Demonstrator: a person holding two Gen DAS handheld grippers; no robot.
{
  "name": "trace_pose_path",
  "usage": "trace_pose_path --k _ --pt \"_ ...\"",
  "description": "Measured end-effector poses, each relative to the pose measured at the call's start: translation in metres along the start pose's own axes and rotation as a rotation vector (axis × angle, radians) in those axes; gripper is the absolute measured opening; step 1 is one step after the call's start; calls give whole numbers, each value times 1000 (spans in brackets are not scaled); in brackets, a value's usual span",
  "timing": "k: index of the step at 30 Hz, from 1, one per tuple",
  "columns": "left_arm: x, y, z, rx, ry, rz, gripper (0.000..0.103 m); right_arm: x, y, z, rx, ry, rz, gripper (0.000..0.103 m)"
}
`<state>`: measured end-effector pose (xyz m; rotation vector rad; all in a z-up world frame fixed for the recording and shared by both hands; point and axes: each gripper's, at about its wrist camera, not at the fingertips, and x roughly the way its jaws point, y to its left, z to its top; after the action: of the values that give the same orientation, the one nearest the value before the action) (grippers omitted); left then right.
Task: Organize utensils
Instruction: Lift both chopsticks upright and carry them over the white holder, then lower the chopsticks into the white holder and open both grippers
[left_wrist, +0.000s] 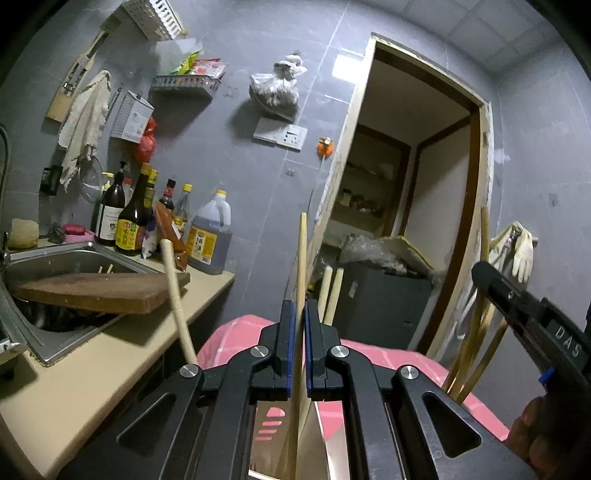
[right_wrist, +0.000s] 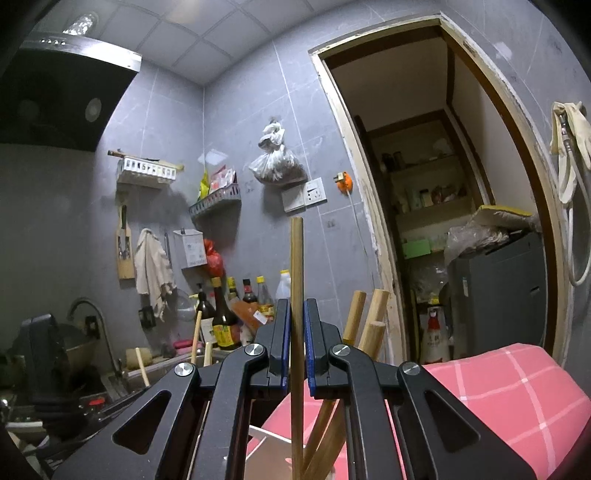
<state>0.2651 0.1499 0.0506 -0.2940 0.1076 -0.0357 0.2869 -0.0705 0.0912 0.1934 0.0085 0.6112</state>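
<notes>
The left gripper (left_wrist: 299, 314) has its jaws pressed onto a pale chopstick (left_wrist: 301, 258), which runs straight up between the blue pads and rises well above the fingertips. The right gripper (right_wrist: 297, 314) is clamped the same way on a darker brown chopstick (right_wrist: 296, 280), also upright and pointing at the ceiling. Both tools aim upward and forward, side by side; in the left wrist view the right one shows as a black body entering from the right edge.

Just right of the left jaws, 2 more stick ends (left_wrist: 332, 291) poke up, and a thicker pale stick (left_wrist: 177, 295) leans off to the left. Beside the right jaws stand 3 rounded wooden handles (right_wrist: 369, 317). All of them rise from below the grippers, where a white divider (right_wrist: 266, 439) shows in the right wrist view; the container's edges are hidden by the tools.

A pink checked cloth (right_wrist: 509, 391) lies under and to the right of the sticks. To the left, a beige counter (left_wrist: 110, 354) holds a steel sink (left_wrist: 59, 258) with a wooden cutting board (left_wrist: 99, 291) resting across it, and sauce bottles (left_wrist: 133, 221) stand against the grey tiled wall (left_wrist: 240, 155). An open doorway (left_wrist: 417, 177) lies ahead on the right.
</notes>
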Motion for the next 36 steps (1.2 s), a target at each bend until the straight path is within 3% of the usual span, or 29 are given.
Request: trace_pose_path --k 18,21,23,25,32,36 --pt "-6 -3 -5 -2 85 -7 5 -6 -6 2 37 49 -6 7" --pt "-9 -6 -3 1 86 -13 8 -9 -6 5 30 52 -6 12" --pt "-11 -9 -1 3 87 -17 12 -13 -5 9 19 47 -4 23" --pt "-13 -12 2 2 90 -22 23 -17 -5 12 4 36 -11 28" --pt "-26 -28 13 6 72 -32 36 -37 -8 28 -31 -6 -25 51" --pt "-36 -39 18 18 58 -46 54 -57 -14 36 -54 -19 -46 58"
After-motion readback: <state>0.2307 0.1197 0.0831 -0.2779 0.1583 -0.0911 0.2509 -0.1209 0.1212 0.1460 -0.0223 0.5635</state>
